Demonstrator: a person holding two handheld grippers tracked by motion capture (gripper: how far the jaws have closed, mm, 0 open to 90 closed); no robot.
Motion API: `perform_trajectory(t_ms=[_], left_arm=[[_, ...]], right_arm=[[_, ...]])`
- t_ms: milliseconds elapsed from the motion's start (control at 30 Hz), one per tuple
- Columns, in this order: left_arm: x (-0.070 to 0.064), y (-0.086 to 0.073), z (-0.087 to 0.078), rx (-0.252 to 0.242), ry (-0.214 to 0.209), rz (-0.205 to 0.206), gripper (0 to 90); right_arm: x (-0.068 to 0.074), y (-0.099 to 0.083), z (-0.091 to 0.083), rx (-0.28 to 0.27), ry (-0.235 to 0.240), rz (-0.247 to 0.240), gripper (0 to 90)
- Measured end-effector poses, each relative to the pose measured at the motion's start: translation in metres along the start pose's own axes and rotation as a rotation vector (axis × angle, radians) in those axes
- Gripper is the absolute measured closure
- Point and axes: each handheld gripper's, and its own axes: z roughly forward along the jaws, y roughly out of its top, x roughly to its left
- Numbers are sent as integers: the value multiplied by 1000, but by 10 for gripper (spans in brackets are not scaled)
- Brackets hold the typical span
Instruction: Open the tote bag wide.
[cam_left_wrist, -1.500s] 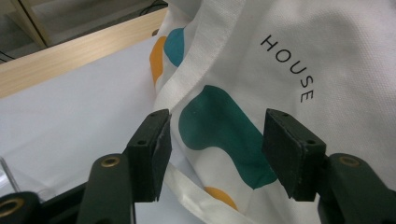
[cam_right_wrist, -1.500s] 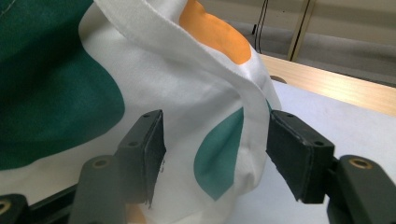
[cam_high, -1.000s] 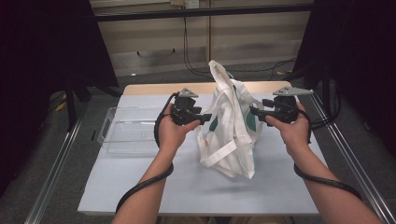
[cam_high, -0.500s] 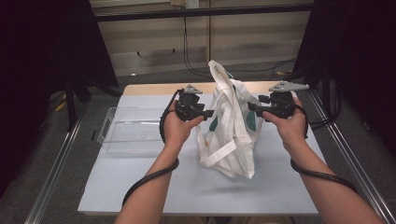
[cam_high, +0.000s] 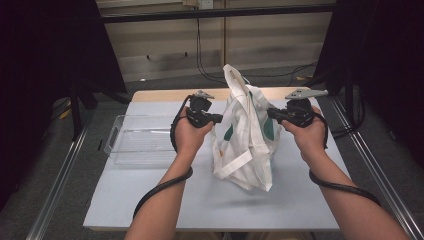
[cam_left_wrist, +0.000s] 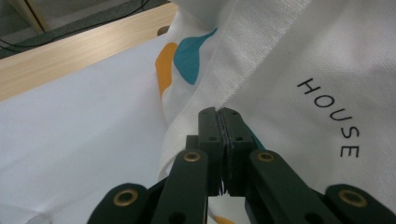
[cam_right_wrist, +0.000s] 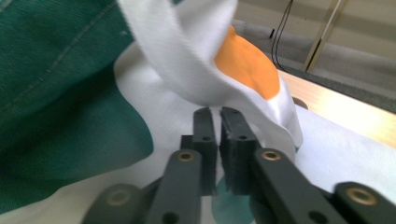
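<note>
A white tote bag (cam_high: 245, 142) with teal and orange patches stands on the table's middle, its handles up. My left gripper (cam_high: 218, 119) holds its left upper edge; in the left gripper view the jaws (cam_left_wrist: 218, 114) are pressed together on a fold of the white fabric (cam_left_wrist: 289, 56) beside the word HOUSE. My right gripper (cam_high: 270, 114) grips the bag's right upper edge. In the right gripper view my own gripper (cam_right_wrist: 217, 114) pinches thin white fabric under a white strap (cam_right_wrist: 187, 60) and an orange patch (cam_right_wrist: 247, 60). Dark green stitched cloth (cam_right_wrist: 56, 93) lies close at the left.
A clear plastic tray (cam_high: 142, 145) sits on the table's left side, just beyond my left hand. The pale blue table cover (cam_high: 200, 200) is bare in front of the bag. A wooden edge (cam_high: 160, 95) runs along the far side. Metal rails flank the table.
Both grippers have risen slightly and shifted away from me, the left one also a little to the right toward the bag. Their hold on the bag is unchanged.
</note>
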Motion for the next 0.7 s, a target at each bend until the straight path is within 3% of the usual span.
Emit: perform_trajectory(t_ms=[67, 100, 300, 367, 533, 700], left_arm=[[2, 0, -2, 9, -4, 13, 886], [3, -1, -3, 0, 6, -9, 886], [4, -1, -8, 11, 4, -3, 885], [4, -1, -8, 7, -1, 4, 885], [0, -2, -7, 10, -8, -2, 885], [0, -2, -7, 7, -8, -2, 885]], right_arm=[[-2, -2, -1, 13, -1, 9, 900], [-3, -4, -1, 17, 0, 7, 900], [-3, -8, -2, 21, 14, 15, 900], [-2, -8, -2, 6, 11, 22, 833], [-1, -5, -2, -29, -15, 46, 543], [-3, 1, -3, -40, -23, 25, 457]])
